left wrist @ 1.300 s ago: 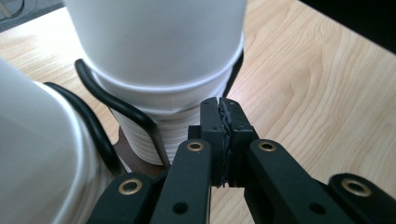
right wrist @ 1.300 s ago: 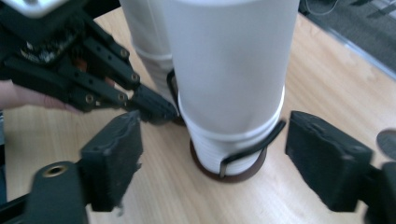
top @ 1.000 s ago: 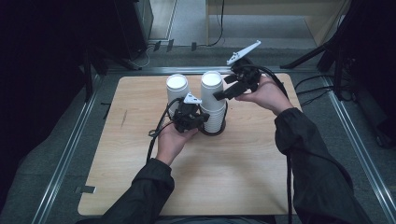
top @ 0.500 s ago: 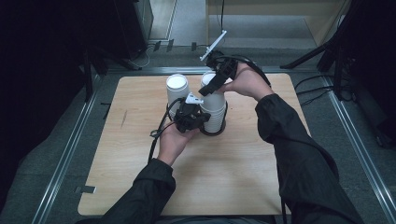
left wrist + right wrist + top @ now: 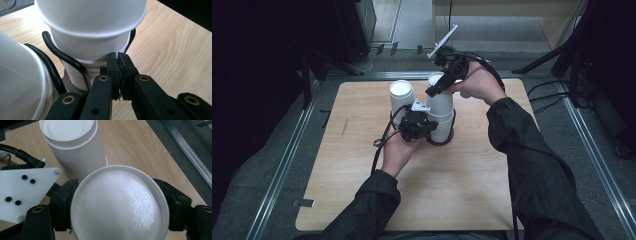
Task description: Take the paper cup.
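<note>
Two stacks of upturned white paper cups stand on the wooden table (image 5: pixel 362 200). My right gripper (image 5: pixel 438 86) comes down from the far side and is shut on the top cup (image 5: pixel 443 102) of the right stack (image 5: pixel 441 125). In the right gripper view the top cup (image 5: pixel 117 205) sits between both jaws of my right gripper (image 5: pixel 117 210). My left gripper (image 5: pixel 430 131) lies low at that stack's near-left base. Its jaws are shut, and my left gripper (image 5: pixel 117 56) touches the nested rims of the right stack (image 5: pixel 92 32) with its tips.
The left stack (image 5: pixel 401 100) stands close beside the right one, just behind my left hand; the left stack (image 5: pixel 75 147) also rises beyond the held cup. A black cable (image 5: pixel 62 58) curls around the right stack's base. Metal rails (image 5: pixel 277 170) border the table.
My right hand has swung from the right of the stack to its far side, and its gripper now tilts more steeply. The top cup seems slightly higher. The left gripper has stayed put.
</note>
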Available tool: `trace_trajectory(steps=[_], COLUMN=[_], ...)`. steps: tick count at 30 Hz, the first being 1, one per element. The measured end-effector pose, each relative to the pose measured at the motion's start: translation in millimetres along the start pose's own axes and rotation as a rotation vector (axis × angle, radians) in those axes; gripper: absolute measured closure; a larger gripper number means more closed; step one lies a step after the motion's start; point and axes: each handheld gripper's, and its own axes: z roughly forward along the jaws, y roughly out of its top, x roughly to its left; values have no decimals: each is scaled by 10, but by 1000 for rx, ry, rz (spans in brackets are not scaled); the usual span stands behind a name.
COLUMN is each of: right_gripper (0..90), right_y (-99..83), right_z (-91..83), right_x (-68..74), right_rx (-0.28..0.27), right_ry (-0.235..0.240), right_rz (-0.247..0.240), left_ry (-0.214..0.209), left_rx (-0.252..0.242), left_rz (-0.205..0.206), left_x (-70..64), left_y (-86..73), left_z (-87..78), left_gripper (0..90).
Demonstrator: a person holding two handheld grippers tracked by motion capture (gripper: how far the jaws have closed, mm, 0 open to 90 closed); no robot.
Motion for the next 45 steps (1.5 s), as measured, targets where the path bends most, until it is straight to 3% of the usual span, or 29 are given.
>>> trace_trajectory(steps=[9,17,22,24,25,30,32,34,36,40,42,43,45], right_gripper=[256,257,257,257,257,257,257,256,256,257,257,257,257], right_y=[126,268,258,225,167,3,-75,-169,-210,-392,-427,-496,-530], right_z=[-288,-770,-960,-1020,-1060,-1099,-1110,-1132,-1137,-1091,-1078,-1054,-1039], right_x=[44,157,202,227,259,316,344,399,422,495,509,538,553], right_rx=[-21,-81,-93,-89,-84,-74,-76,-81,-86,-87,-85,-86,-92], right_ry=[3,-22,-2,-4,-3,9,16,17,19,32,35,40,43], right_rz=[4,-19,-11,-14,-22,-22,-25,-36,-42,-45,-45,-46,-47], left_ry=[-9,-28,-45,-70,-103,-141,-174,-191,-171,-198,-211,-214,-215], left_rx=[-4,10,15,20,26,42,49,47,50,36,16,7,7], left_rz=[-3,-8,-12,-22,-33,-27,-29,-12,12,37,79,123,134], left_x=[10,26,24,41,54,58,67,66,54,53,43,32,32], left_y=[7,6,3,2,0,-3,-4,-13,-21,-47,-75,-101,-112], left_z=[-30,-29,-42,-51,-69,-137,-171,-204,-248,-338,-383,-421,-434], left_gripper=[867,853,834,802,764,649,600,515,504,441,414,372,356])
